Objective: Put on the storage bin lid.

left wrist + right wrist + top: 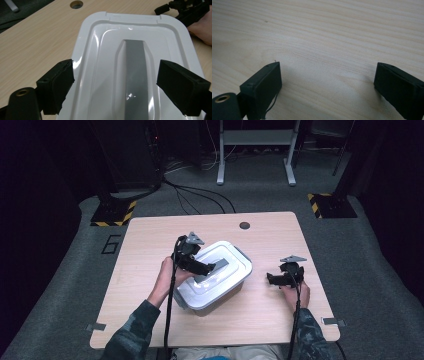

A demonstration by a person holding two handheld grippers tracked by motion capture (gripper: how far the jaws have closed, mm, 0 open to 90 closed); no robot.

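A white box point(212, 282) with its lid point(222, 265) on sits near the middle of the table point(150, 245), turned at a slant so one long side faces the person's left hand point(167, 275). That slant seems to suit the left arm, which comes in from the near left and can reach along the lid without twisting.

The left gripper point(212, 266) hangs over the lid, its jaws pointing right along the grey handle point(221, 264). In the left gripper view the two pads point(58, 86) stand wide, one on each side of the grey handle point(135, 75), and neither presses on it, so this gripper is released and grasps nothing. The jaws straddle the strip, which looks like a hold just let go or a fresh one being lined up; I cannot tell which. The lid point(100, 50) appears seated flat on the box, rim flush all round.

The right gripper point(270, 279) is well apart, to the right of the box, low over bare wood. Its view shows both pads point(263, 83) spread wide above the table point(324, 37) with nothing between them: also released. Kept off to the side like this, it leaves the box free for the left and stays near enough to steady it if needed.
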